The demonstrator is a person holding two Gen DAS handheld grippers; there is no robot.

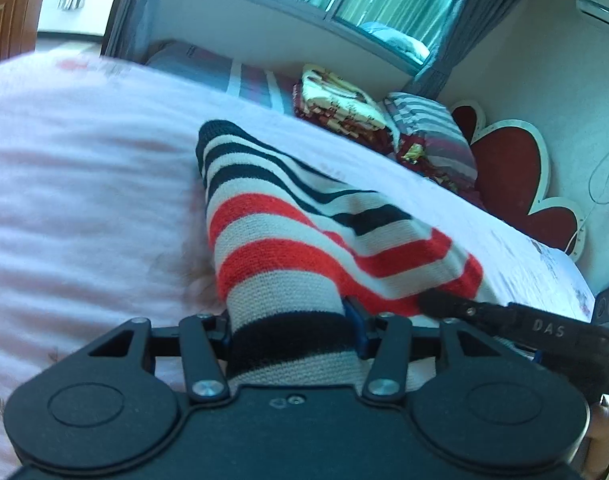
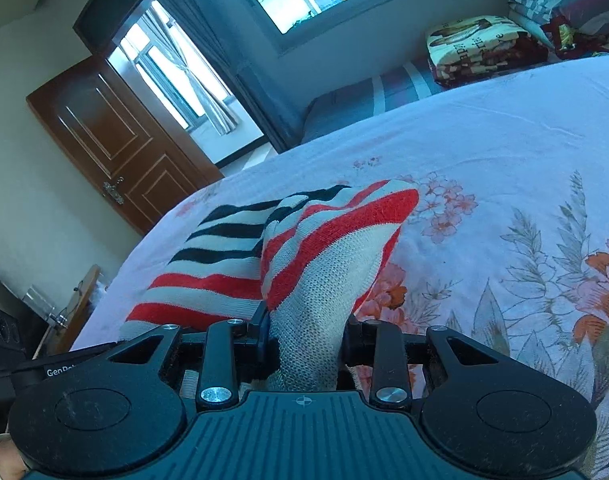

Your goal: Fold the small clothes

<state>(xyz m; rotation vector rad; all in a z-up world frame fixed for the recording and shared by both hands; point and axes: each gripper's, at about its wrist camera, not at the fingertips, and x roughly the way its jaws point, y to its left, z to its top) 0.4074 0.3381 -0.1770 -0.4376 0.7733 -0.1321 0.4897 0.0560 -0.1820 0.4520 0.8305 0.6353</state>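
On the bed [image 2: 504, 128], spread with a pale flowered sheet, I hold a striped knit garment [image 1: 288, 232] by its near edge, the rest of it draped over the sheet away from both cameras. The folded blankets [image 2: 476, 48] sit at the bed's far end, well apart from the garment.

The step in hand looks to me like a carry-over fold: the near edge is raised and gathered, the far part resting on the bed. The next move, I judge, calls for taking both corners toward the garment's far end together, level with each other, and laying them down square.

The garment's long axis runs away from me, its navy-striped end pointing toward the bed's far side, its red stripes nearer my grip.

My left gripper [image 1: 292, 332] has its fingers clamped on a bunched navy-and-cream fold; my right gripper [image 2: 304, 340] has its fingers clamped on cream knit beside it.
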